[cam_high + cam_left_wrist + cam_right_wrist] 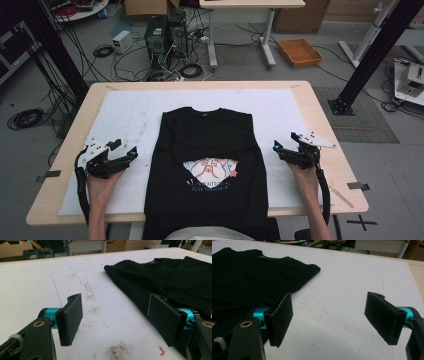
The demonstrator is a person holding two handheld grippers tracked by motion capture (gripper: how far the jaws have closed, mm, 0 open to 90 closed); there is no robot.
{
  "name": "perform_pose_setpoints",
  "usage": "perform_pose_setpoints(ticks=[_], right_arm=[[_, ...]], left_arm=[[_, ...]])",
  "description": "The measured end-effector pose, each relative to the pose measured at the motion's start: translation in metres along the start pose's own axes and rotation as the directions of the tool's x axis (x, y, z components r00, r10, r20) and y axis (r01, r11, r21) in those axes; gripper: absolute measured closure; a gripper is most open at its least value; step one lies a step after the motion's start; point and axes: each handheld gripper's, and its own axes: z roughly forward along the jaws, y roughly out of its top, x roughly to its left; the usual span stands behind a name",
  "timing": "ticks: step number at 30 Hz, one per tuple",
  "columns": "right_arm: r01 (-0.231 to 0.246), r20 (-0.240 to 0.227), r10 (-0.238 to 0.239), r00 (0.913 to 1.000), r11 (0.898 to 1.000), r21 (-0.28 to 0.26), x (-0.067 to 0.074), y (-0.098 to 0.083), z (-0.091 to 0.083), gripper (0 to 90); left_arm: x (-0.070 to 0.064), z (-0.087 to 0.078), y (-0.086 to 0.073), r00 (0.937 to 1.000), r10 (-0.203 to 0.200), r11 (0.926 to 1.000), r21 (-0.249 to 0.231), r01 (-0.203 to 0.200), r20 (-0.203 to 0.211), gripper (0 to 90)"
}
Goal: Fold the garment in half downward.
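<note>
A black T-shirt [205,135] lies flat in the middle of the white mat [125,115], collar at the far side. Its sleeves are folded in, and a cartoon print with text faces up on the chest. The hem hangs over the near table edge. My left gripper [127,148] rests on the mat just left of the shirt, open with nothing between its pads. In the left gripper view [115,315] the shirt [150,277] lies behind the right jaw. My right gripper [285,141] stands open on the mat just right of the shirt. In the right gripper view [328,315] the shirt [249,275] lies at the left.
The mat covers most of a wooden table [320,120]. The mat is smudged with dirt near the left gripper [120,350]. A thin wooden stick [342,195] and black tape [357,185] lie at the table's right front corner. On the floor beyond are computer towers [165,35], cables and an orange tray [300,52].
</note>
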Motion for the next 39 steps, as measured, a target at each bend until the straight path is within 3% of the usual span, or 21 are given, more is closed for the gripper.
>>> perform_pose_setpoints(ticks=[5, 9, 12, 15, 18, 19, 20, 23, 24, 25, 27, 29, 35, 36, 37, 39], right_arm=[[0.017, 0.002, -0.017, 0.9998, 1.0, 0.006, 0.002, 0.0, 0.001, 21.9], [0.023, -0.001, -0.023, 0.9997, 1.0, 0.006, 0.001, 0.0, 0.001, 21.9], [0.023, 0.001, -0.024, 0.9997, 1.0, 0.01, 0.002, 0.0, 0.001, 21.7], [0.028, 0.002, -0.028, 0.9996, 0.999, 0.018, 0.003, 0.001, 0.002, 21.4], [0.036, 0.005, -0.037, 0.9993, 0.999, 0.02, 0.003, 0.001, 0.002, 21.4], [0.036, 0.005, -0.037, 0.9993, 0.999, 0.02, 0.003, 0.001, 0.002, 21.4], [0.035, 0.005, -0.035, 0.9994, 0.999, 0.021, 0.003, 0.001, 0.002, 21.4], [0.037, 0.009, -0.037, 0.9993, 0.999, 0.02, 0.003, 0.001, 0.002, 21.4], [0.037, 0.009, -0.037, 0.9993, 0.999, 0.02, 0.003, 0.001, 0.002, 21.4], [0.035, 0.01, -0.035, 0.9993, 0.999, 0.022, 0.003, 0.001, 0.003, 21.4], [0.033, 0.011, -0.033, 0.9994, 0.999, 0.023, 0.003, 0.001, 0.002, 21.4], [0.034, 0.013, -0.034, 0.9993, 0.999, 0.023, 0.003, 0.001, 0.003, 21.4], [0.035, 0.016, -0.036, 0.9992, 0.999, 0.025, 0.004, 0.001, 0.003, 21.3], [0.034, 0.019, -0.034, 0.9992, 0.999, 0.025, 0.004, 0.001, 0.003, 21.3], [0.039, 0.018, -0.04, 0.999, 0.999, 0.025, 0.004, 0.001, 0.003, 21.4], [0.041, 0.019, -0.041, 0.999, 0.999, 0.026, 0.004, 0.001, 0.003, 21.4]], left_arm=[[0.0, 0.002, 0.001, 0.9999, -0.006, 0.9997, 0.025, 0.006, -0.01, 24.7], [-0.004, 0.006, 0.006, 0.9998, 0.013, 0.9973, 0.072, -0.014, 0.017, 24.6], [-0.01, 0.011, 0.013, 0.9986, 0.013, 0.9972, 0.073, -0.016, 0.05, 24.7], [-0.014, 0.019, 0.027, 0.9964, 0.035, 0.9948, 0.093, -0.042, 0.078, 24.7], [-0.02, 0.029, 0.05, 0.9902, 0.098, 0.9857, 0.128, -0.11, 0.1, 25.3], [-0.02, 0.029, 0.05, 0.9902, 0.098, 0.9857, 0.128, -0.11, 0.1, 26.4], [-0.021, 0.037, 0.062, 0.9866, 0.108, 0.9821, 0.141, -0.125, 0.122, 27.3], [-0.019, 0.05, 0.077, 0.9842, 0.094, 0.9801, 0.16, -0.118, 0.15, 28.6], [-0.019, 0.05, 0.077, 0.9842, 0.094, 0.9801, 0.16, -0.118, 0.15, 28.9], [-0.019, 0.058, 0.085, 0.9834, 0.102, 0.9737, 0.187, -0.129, 0.151, 29.0], [-0.019, 0.066, 0.091, 0.9835, 0.101, 0.9704, 0.203, -0.131, 0.15, 31.3], [-0.018, 0.075, 0.098, 0.9837, 0.117, 0.9611, 0.234, -0.147, 0.136, 31.8], [-0.011, 0.107, 0.112, 0.9913, 0.077, 0.9572, 0.27, -0.103, 0.107, 32.1], [-0.01, 0.113, 0.114, 0.9921, 0.076, 0.9518, 0.289, -0.102, 0.1, 32.2], [-0.01, 0.113, 0.114, 0.9921, 0.076, 0.9518, 0.289, -0.102, 0.1, 33.1], [-0.01, 0.131, 0.118, 0.9924, 0.086, 0.9422, 0.316, -0.11, 0.087, 34.6]])
